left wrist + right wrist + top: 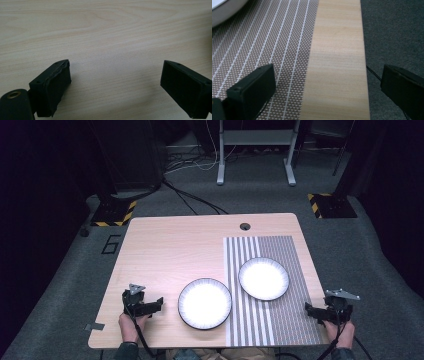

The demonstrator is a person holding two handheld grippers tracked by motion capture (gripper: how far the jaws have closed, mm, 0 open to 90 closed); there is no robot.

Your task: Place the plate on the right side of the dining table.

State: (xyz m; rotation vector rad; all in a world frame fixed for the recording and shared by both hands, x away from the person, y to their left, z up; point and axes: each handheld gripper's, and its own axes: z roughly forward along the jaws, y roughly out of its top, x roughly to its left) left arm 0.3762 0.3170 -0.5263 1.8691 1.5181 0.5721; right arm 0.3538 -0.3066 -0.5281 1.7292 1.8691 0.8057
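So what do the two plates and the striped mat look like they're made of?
Plates: probably glazed ceramic. They are bright, glossy white with fine radial lines near a dark rim, though melamine can't be ruled out.
Mat: seemingly woven vinyl or plastic mesh, with a fine dotted brown weave, white stripes and a matte finish.

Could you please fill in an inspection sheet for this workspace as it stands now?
Surface: wooden table, with a striped placemat on its right half.
Job's things: near plate straddles the placemat's left edge; far plate lies fully on the placemat. The two plates sit apart, both empty.
Clutter: nothing seen.
Grippers: left gripper open over bare wood; right gripper open over the table's right edge.
Cables: one trails from each gripper; more lie on the floor behind.
Surroundings: grey carpet, metal stand, hazard-striped bases.
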